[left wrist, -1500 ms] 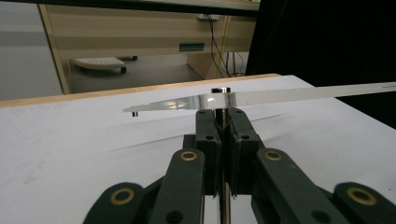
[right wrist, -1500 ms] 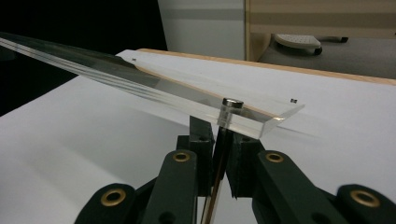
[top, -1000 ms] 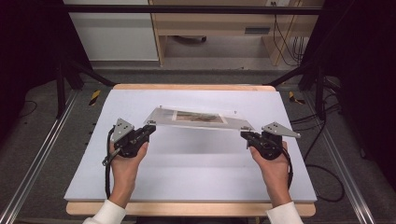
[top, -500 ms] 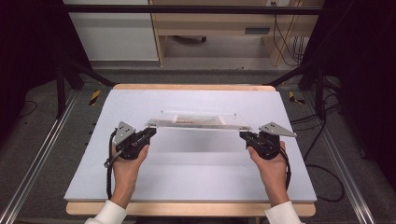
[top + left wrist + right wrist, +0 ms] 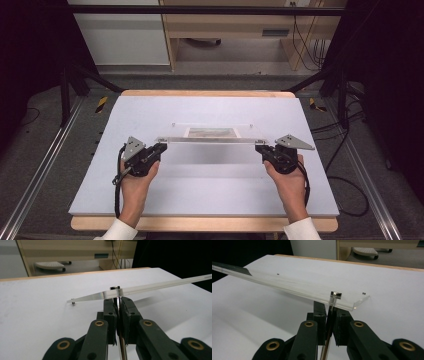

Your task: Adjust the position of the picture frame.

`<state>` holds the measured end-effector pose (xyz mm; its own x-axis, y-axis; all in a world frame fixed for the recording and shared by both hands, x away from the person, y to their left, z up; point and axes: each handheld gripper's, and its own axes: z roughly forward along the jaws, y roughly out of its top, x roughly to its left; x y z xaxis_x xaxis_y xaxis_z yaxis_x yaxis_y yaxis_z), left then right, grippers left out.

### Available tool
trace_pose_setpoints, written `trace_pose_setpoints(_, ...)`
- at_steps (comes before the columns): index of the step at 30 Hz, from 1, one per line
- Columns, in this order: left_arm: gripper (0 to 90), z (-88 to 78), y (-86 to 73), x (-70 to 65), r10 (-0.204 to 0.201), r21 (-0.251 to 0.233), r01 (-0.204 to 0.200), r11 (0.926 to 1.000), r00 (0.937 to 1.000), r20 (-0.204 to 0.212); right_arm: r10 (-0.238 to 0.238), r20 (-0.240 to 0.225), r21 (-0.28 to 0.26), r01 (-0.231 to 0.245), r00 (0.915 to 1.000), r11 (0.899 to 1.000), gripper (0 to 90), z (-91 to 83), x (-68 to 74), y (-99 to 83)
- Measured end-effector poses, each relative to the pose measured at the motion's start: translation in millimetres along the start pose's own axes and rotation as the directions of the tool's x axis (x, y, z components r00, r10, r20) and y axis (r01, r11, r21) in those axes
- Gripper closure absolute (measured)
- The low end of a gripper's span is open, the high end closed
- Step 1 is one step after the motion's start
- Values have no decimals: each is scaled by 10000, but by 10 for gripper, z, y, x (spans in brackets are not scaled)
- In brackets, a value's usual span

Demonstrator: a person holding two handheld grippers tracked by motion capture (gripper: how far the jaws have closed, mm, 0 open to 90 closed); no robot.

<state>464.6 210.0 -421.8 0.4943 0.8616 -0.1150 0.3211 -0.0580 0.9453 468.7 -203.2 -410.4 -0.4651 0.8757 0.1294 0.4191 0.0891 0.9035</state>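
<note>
Since the earlier high view, both hands and the clear acrylic photo-frame panel [image 5: 212,135] have come down toward the counter [image 5: 200,200], the left side sinking most; the panel, which a second ago tipped up toward the camera, now shows nearly edge-on and flatter. Left gripper [image 5: 159,148]: black jaws closed almost fully, pinching a thin metal standoff pin [image 5: 117,302] at the panel's near left corner; in the left gripper view the pin runs down between the pads, its cap sitting at the panel's top face. Right gripper [image 5: 260,148]: jaws equally near-closed, clamped on the matching standoff pin [image 5: 333,300] at the near right corner. Panel spans between the two grippers, held above the white counter surface, over its middle, with a soft shadow beneath. Small printed picture [image 5: 212,132] visible inside the panel. Far corners carry small pins [image 5: 73,302]; whether these touch the counter, I cannot tell. Each gripper carries a grey three-cornered plate [image 5: 295,142].
</note>
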Motion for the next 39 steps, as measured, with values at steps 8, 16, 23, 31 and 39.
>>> trace_pose_setpoints(8, 824, -39, -104, -16, -53, 511, 51, 9987, 10000, 38, 59, 5, 350, -59, 10000, 9994, 831, -6, 31, -146)
trace_pose_setpoints(16, 826, -54, -199, -45, 20, 692, -16, 9976, 10000, -56, 148, -62, 530, -145, 9999, 9985, 836, -5, 31, -209)
trace_pose_setpoints(23, 829, -57, -281, -68, 201, 994, -185, 9949, 9997, -156, 110, -115, 831, -100, 9999, 9965, 840, 2, 35, -292)
trace_pose_setpoints(31, 832, -52, -317, -75, 269, 1197, -246, 9925, 9995, -179, 52, -143, 1011, -37, 9999, 9949, 841, 6, 38, -335)
trace_pose_setpoints(39, 833, -50, -331, -80, 301, 1247, -274, 9918, 9994, -198, 93, -157, 1077, -76, 9998, 9942, 843, 7, 40, -347)
